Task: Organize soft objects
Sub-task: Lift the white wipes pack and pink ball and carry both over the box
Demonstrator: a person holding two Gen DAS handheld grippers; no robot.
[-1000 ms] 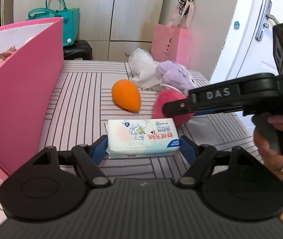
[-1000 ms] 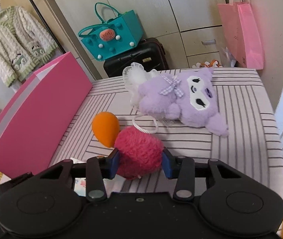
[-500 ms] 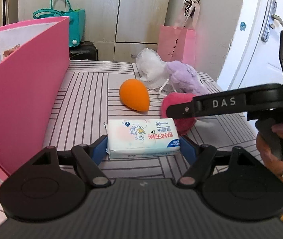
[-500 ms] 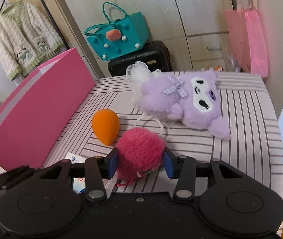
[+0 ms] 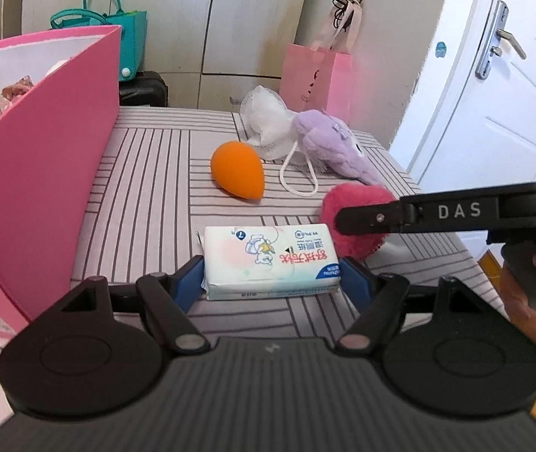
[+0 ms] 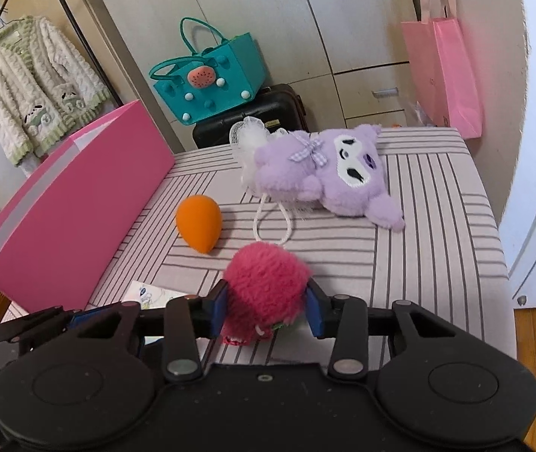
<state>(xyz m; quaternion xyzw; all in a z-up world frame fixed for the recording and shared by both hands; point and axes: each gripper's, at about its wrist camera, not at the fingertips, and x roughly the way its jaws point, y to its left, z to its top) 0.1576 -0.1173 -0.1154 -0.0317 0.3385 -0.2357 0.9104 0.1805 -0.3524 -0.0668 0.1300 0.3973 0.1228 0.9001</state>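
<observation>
A white tissue pack (image 5: 268, 260) with blue print sits between the blue pads of my left gripper (image 5: 271, 277), which is shut on it just above the striped cover (image 5: 147, 196). A fuzzy pink ball (image 6: 266, 282) is pinched in my right gripper (image 6: 266, 303), whose jaws are closing on it. The same ball (image 5: 351, 196) shows in the left wrist view behind that gripper's black finger (image 5: 373, 218). On the cover lie an orange egg-shaped sponge (image 6: 199, 222), a purple plush toy (image 6: 328, 173) and a white mesh puff (image 6: 247, 139) with a cord loop.
A tall pink box (image 5: 42, 143) stands open along the left edge of the cover. Beyond the far edge are a teal bag (image 6: 207, 90) on a black case and a pink gift bag (image 6: 441, 75). A white door (image 5: 494, 75) is at the right.
My right gripper has drawn the pink ball back from the orange sponge, and a gap shows between them. The tissue pack stays gripped in my left gripper.
</observation>
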